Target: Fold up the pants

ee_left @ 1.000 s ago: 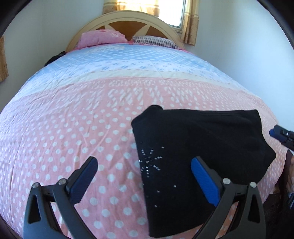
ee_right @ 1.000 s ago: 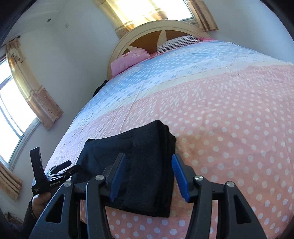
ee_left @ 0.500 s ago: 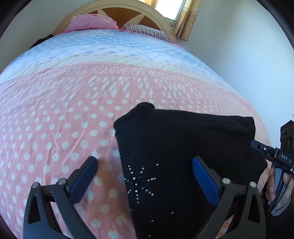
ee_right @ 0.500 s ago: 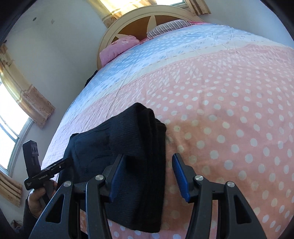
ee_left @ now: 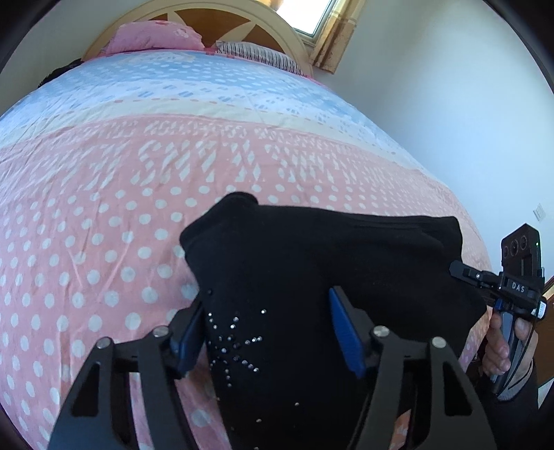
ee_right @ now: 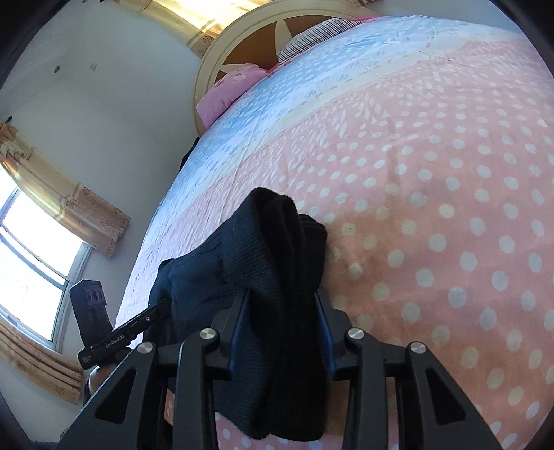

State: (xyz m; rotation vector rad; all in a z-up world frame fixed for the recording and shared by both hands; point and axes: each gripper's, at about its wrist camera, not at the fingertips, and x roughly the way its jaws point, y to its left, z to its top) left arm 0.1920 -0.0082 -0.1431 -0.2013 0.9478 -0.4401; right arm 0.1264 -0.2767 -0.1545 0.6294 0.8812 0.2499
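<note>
The black pants (ee_left: 329, 249) lie folded on the pink dotted bedspread (ee_left: 104, 242), a rhinestone star (ee_left: 235, 342) on the near part. My left gripper (ee_left: 266, 304) straddles that part; its jaws are closing, the left pad at the cloth's edge and the right pad resting on the flat cloth. In the right wrist view the pants (ee_right: 277, 235) show as a thick folded end. My right gripper (ee_right: 281, 294) is closing on it, and the cloth bunches between the pads. A hand (ee_left: 498, 349) holds the right gripper's handle at the pants' far right corner.
The bed runs back to a blue band, a pink pillow (ee_left: 152, 36), a striped pillow (ee_left: 256, 55) and a rounded headboard (ee_left: 221, 14). A white wall (ee_left: 450, 121) lies close along the bed's right side. Curtained windows (ee_right: 31, 249) are on the left.
Both grippers have tilted down and come closer over the pants. The left jaws have narrowed around the starred part. The right jaws have pinched the folded end, which now bunches up.
</note>
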